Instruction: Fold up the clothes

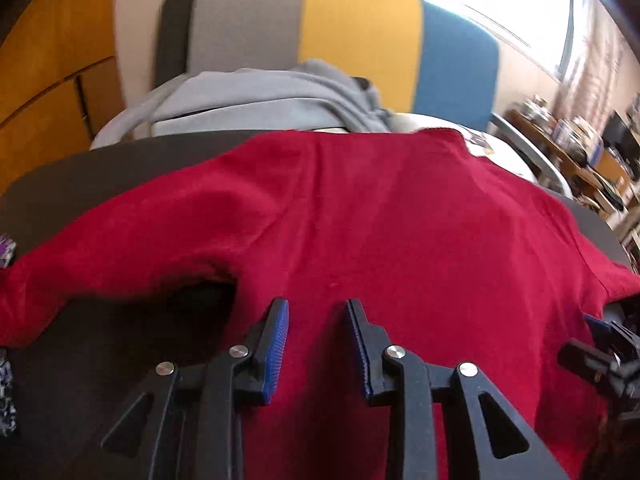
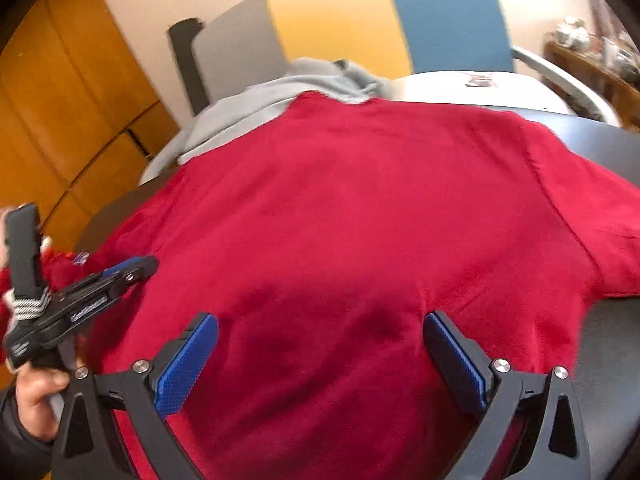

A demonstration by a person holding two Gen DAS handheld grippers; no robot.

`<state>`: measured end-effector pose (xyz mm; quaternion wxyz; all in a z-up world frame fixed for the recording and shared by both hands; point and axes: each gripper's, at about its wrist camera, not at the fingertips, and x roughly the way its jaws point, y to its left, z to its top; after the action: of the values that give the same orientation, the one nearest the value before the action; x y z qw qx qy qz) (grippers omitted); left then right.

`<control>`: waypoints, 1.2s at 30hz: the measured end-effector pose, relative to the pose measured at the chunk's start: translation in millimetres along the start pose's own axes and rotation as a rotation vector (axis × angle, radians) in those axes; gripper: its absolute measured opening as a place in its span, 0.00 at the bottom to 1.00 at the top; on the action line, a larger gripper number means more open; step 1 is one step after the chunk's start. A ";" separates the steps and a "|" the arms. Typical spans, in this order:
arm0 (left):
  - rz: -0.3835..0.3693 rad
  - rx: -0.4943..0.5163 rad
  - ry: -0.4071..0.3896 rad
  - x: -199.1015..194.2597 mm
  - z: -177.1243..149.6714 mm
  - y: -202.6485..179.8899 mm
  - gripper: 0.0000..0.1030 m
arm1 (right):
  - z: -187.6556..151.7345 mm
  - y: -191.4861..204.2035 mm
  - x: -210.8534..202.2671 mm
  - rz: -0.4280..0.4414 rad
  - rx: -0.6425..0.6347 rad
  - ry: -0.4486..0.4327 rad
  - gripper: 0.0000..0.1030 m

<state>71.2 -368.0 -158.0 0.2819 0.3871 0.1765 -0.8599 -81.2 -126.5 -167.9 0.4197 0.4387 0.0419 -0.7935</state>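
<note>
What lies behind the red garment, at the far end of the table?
Behind the red garment, a grey hoodie lies in front of a grey, yellow and blue chair back. The red cloth overlaps the hoodie's near edge, so its lower part is hidden.

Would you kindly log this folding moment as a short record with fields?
garment: red shirt, spread across the dark table
left gripper: open, narrow gap, over the shirt's near part
right gripper: open wide, over the shirt's near part
grasp: neither gripper closed on cloth
behind: grey garment in front of a grey, yellow and blue chair back
</note>
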 end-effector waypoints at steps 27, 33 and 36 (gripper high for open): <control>0.081 0.168 -0.003 65.3 100.7 -22.5 0.30 | 122.9 38.7 77.1 -0.004 -0.157 0.057 1.00; 0.094 0.048 -0.015 78.8 96.8 17.8 0.39 | 133.3 32.6 124.9 -0.181 -0.171 0.046 1.00; 0.104 0.020 -0.026 74.5 89.9 23.1 0.39 | 134.1 43.9 132.5 -0.241 -0.191 0.031 1.00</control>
<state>-5.7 -458.8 -159.6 0.3245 0.3874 0.1437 -0.8509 -173.8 -296.5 -169.6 0.3607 0.4007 0.1761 -0.8236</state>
